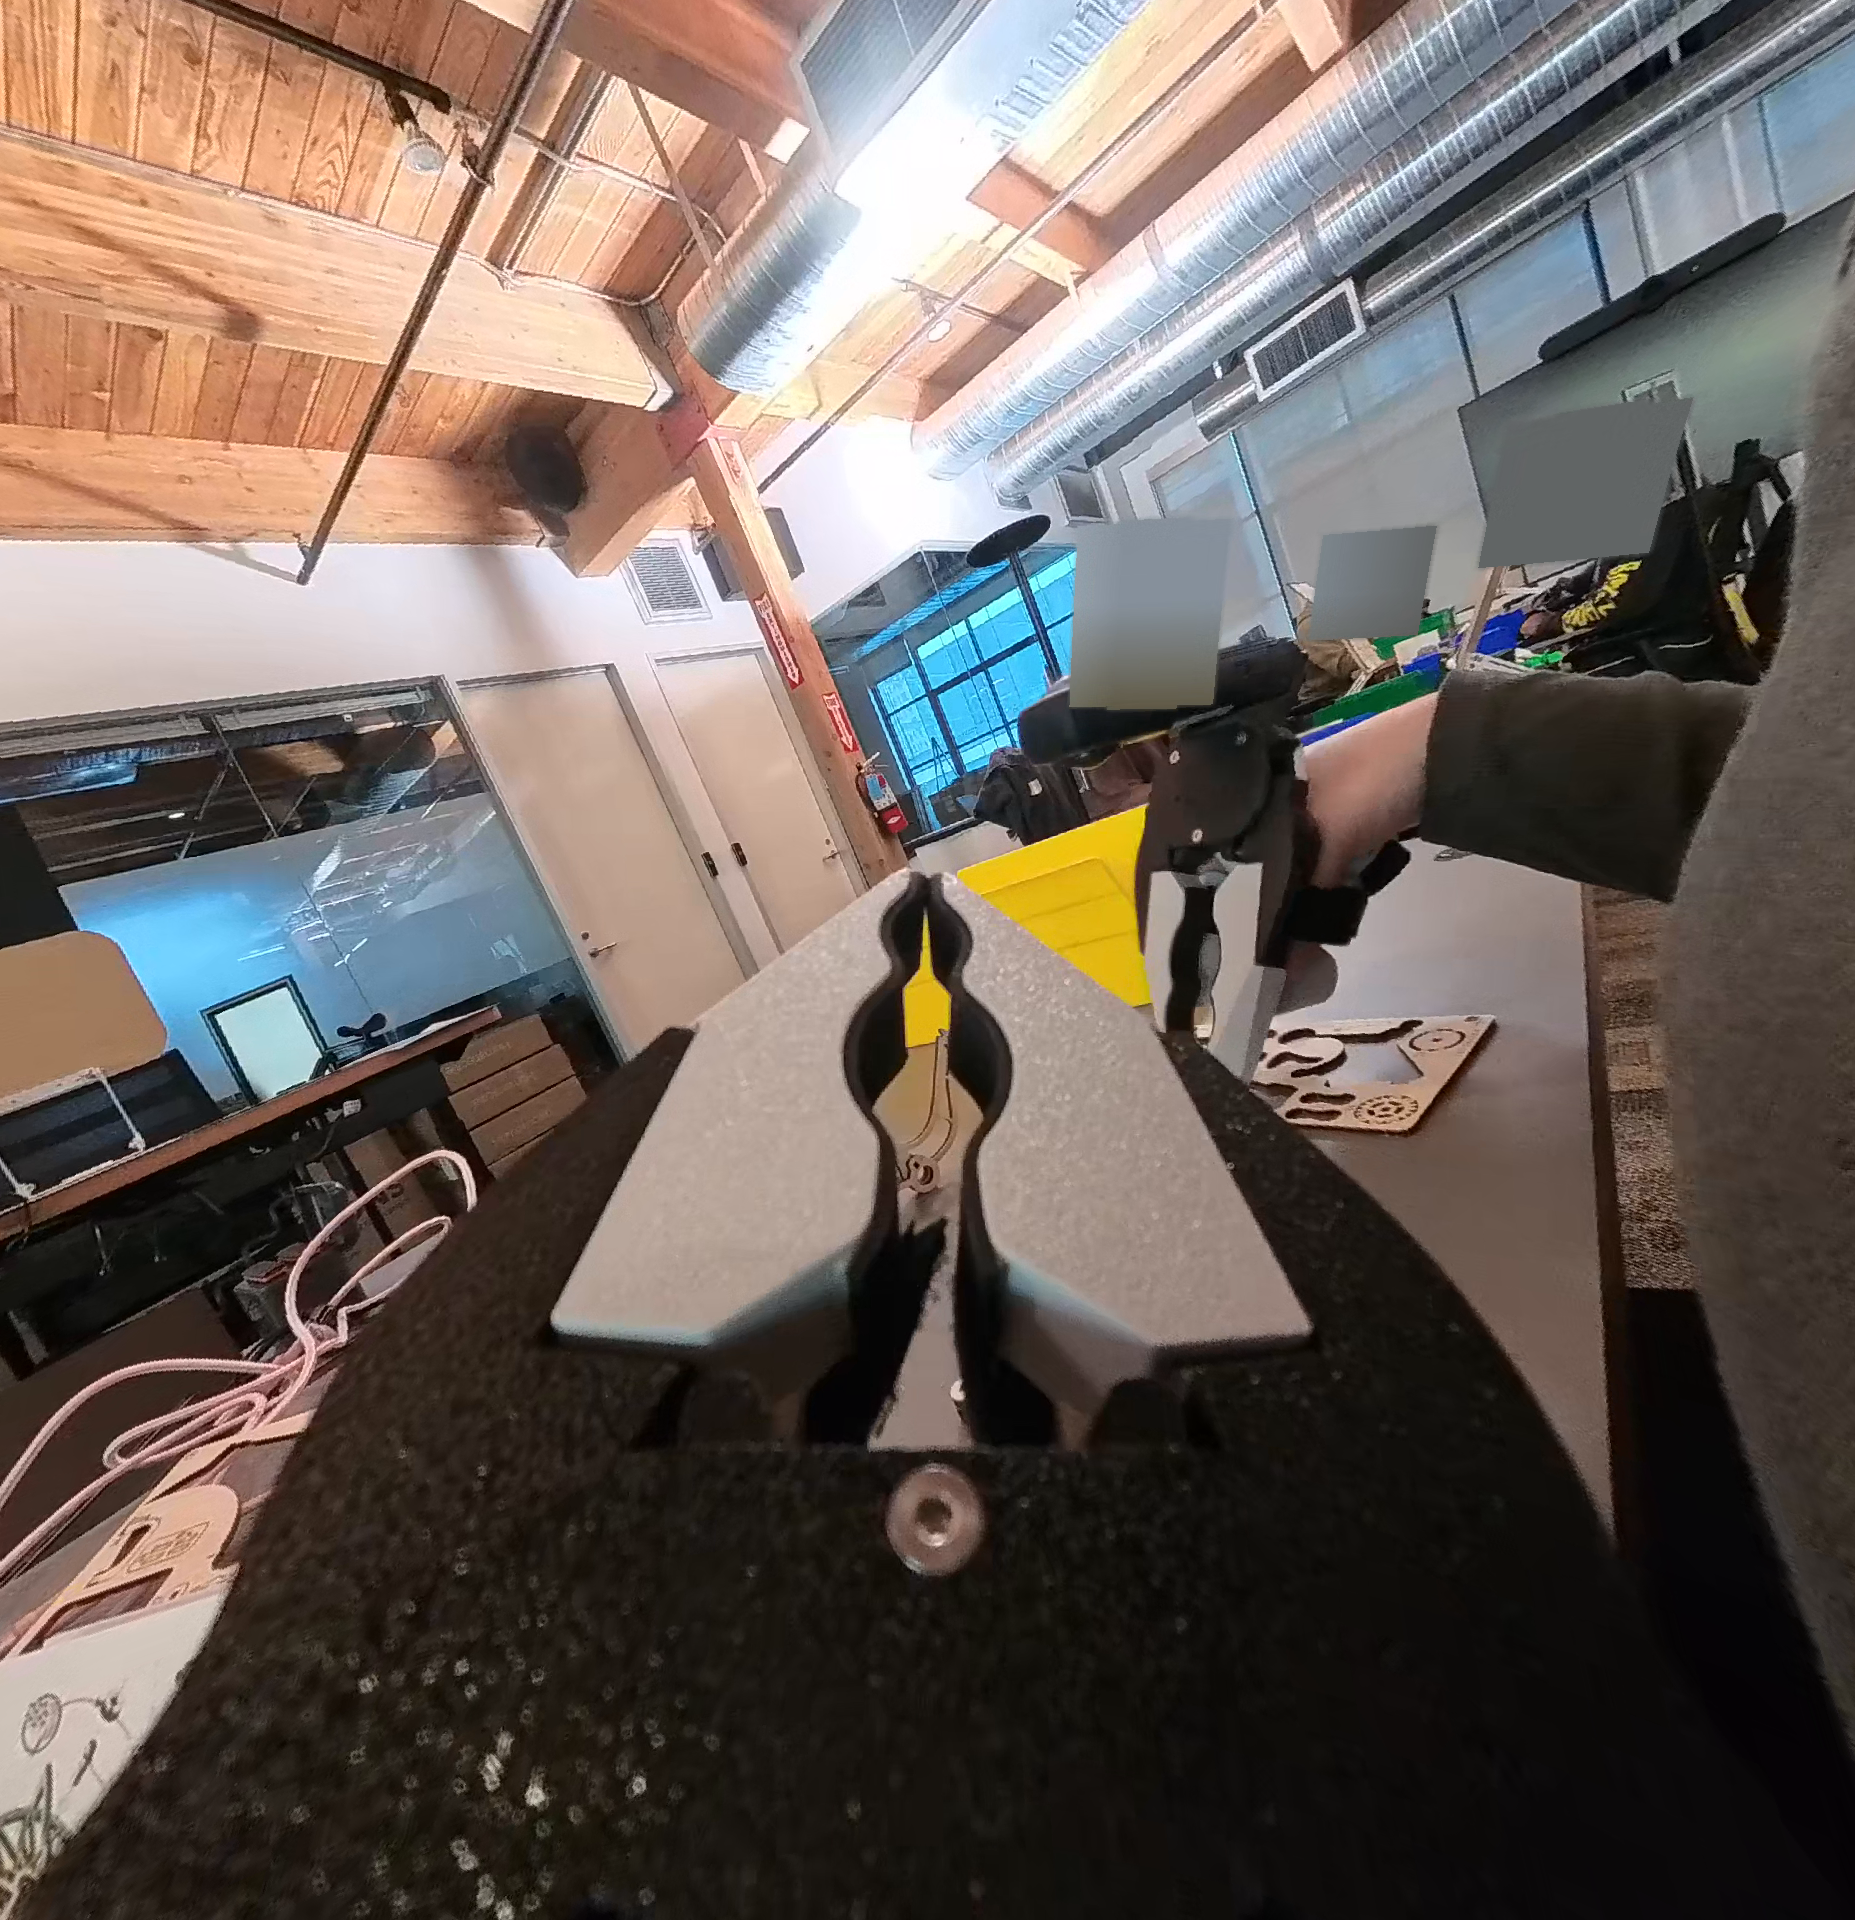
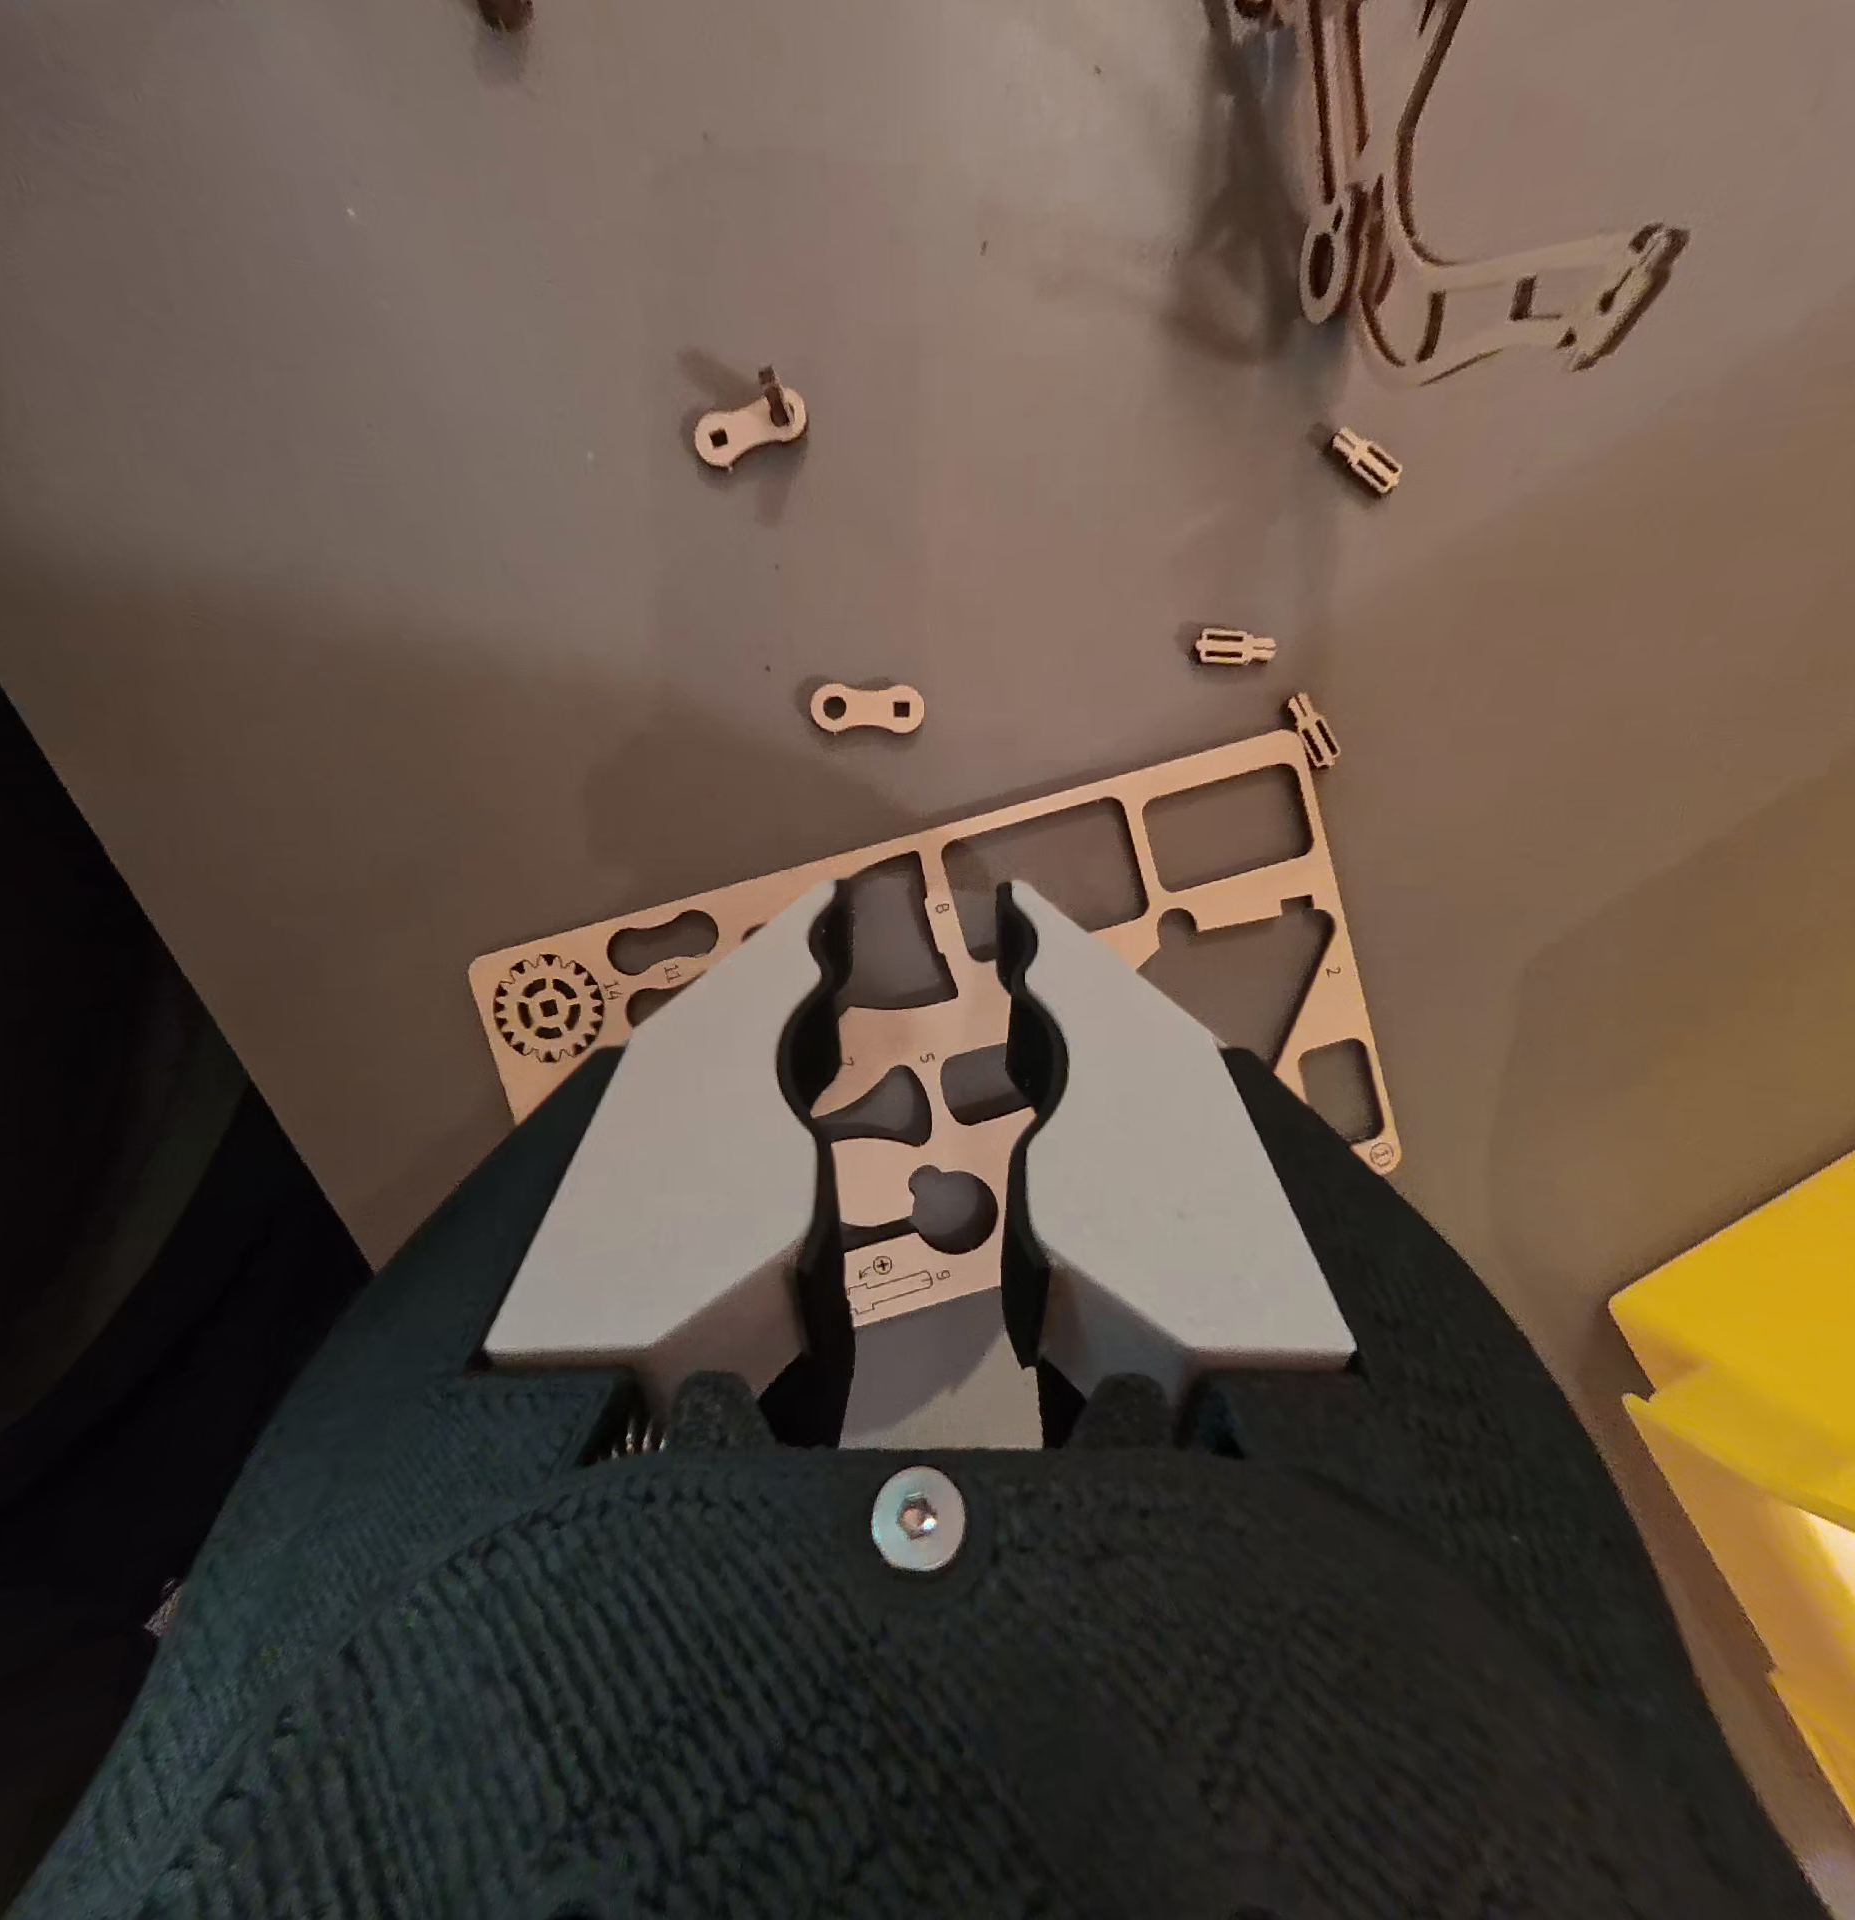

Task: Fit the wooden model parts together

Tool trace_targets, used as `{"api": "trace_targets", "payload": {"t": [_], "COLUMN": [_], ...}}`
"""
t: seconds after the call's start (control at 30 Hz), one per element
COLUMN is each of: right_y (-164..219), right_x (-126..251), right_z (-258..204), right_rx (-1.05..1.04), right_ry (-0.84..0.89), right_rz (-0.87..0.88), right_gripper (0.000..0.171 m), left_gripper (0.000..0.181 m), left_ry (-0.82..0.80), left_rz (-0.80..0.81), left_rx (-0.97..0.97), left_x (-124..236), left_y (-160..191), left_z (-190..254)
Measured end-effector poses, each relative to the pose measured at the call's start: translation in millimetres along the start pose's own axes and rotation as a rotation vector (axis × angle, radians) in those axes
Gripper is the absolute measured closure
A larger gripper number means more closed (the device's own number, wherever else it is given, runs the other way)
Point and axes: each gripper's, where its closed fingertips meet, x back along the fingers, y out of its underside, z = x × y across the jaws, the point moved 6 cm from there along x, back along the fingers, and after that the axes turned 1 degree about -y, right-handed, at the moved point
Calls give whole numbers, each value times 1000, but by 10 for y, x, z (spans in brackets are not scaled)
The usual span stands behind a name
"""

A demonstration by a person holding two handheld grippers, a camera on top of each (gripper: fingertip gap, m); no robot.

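My left gripper (image 1: 928, 883) is raised off the table and shut on a thin curved wooden part (image 1: 928, 1132) that shows between its jaws. My right gripper (image 2: 921, 899) is open and empty, pointing down just above a punched-out wooden sheet (image 2: 892, 1049) that still holds a gear (image 2: 547, 1008). In the left wrist view a hand holds the right gripper (image 1: 1209, 1039) over the same sheet (image 1: 1422, 1081). Loose parts lie beyond the sheet: a link with a peg (image 2: 746, 431), a flat link (image 2: 866, 709) and three small pins (image 2: 1235, 647). A blurred wooden frame part (image 2: 1474, 281) shows at the top right.
A yellow box (image 2: 1754, 1403) stands to the right of the sheet and also shows in the left wrist view (image 1: 1068, 914). The dark table's edge (image 2: 175, 935) runs along the left. A pink cable (image 1: 310, 1330) and a paper sheet lie at the left. A person's sleeve (image 1: 1577, 779) is close on the right. The tips of one gripper are about 25 cm away from the tips of the other.
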Motion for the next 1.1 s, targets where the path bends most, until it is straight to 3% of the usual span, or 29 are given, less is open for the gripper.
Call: {"api": "trace_targets", "payload": {"t": [0.4, 0.5, 0.6, 0.7, 0.87, 1.0, 1.1], "right_y": [190, 181, 143, 86, 115, 286, 205], "right_x": [94, 215, 469, 782, 1134, 1068, 970], "right_z": [69, 84, 221, 397, 345, 287, 229], "right_rx": [-68, -61, -49, -10, 87, 94, 186], "right_ry": [17, 57, 242, 564, 1058, 1311, 1316], "right_rz": [-8, 73, 224, 410, 943, 972, 894], "right_gripper": [145, 144, 143, 144, 166, 171, 171], "left_gripper": [181, 181, 181, 181, 181, 181, 181], "left_ry": [1, 1, 1, 2, 3, 1, 2], "left_rz": [1, 1, 3, 5, 7, 0, 2], "left_rx": [4, 7, 8, 12, 10, 11, 20], "left_x": [4, 5, 7, 8, 10, 8, 1], "left_y": [-2, -3, -5, -7, -10, -3, 0], "left_z": [1, -2, -2, -3, 1, 0, -3]}}
